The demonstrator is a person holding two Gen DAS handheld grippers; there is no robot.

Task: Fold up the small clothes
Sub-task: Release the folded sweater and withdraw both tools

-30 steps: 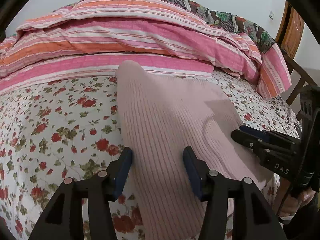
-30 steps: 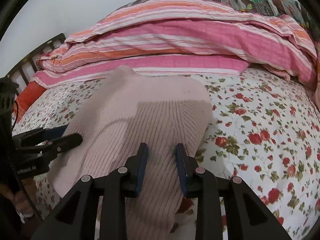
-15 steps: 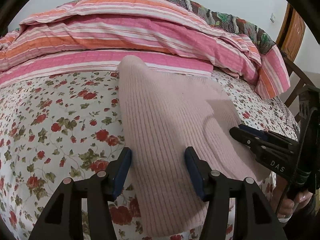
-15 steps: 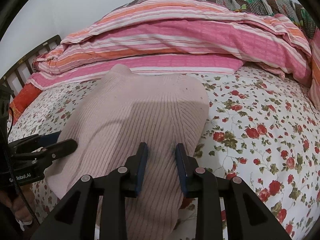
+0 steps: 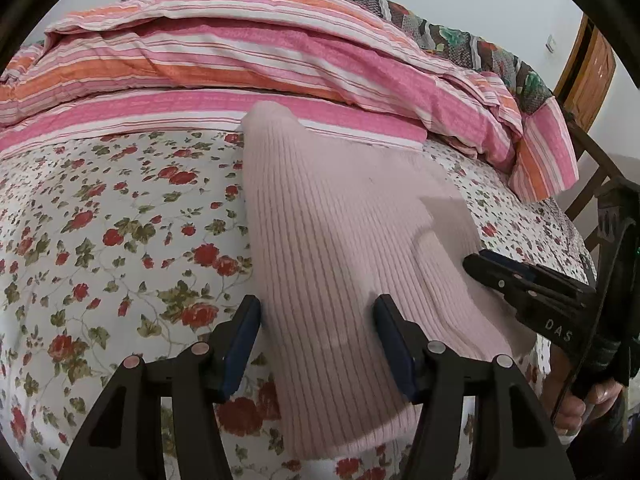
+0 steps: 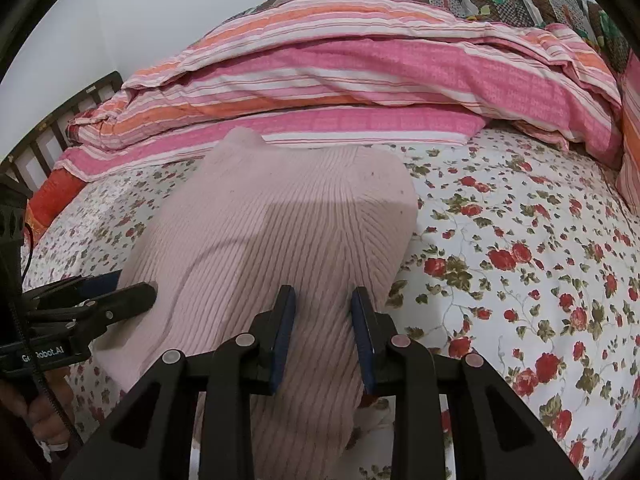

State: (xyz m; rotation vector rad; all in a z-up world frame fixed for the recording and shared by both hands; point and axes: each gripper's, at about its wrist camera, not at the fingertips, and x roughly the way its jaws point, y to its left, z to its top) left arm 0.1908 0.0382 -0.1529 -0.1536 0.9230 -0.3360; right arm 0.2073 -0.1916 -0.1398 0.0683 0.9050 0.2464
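You have the pink ribbed knit garment (image 5: 332,240) lying flat on the floral bedsheet (image 5: 100,240), your left gripper (image 5: 316,344) and right gripper (image 6: 323,336) both parted and empty over its near hem, seemingly poised to pinch it.

Matt ribbed pink knit garment (image 5: 332,248) on smooth printed cotton bedsheet (image 5: 100,240).

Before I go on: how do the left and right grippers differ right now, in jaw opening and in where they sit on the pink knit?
The left gripper stands with jaws wide; the right gripper has a clearly narrower gap. The left gripper straddles the left edge of the pink knit garment, one finger over the floral sheet; both right fingers sit over the knit. Shared: both are open, at the garment's near end, neither gripping it.
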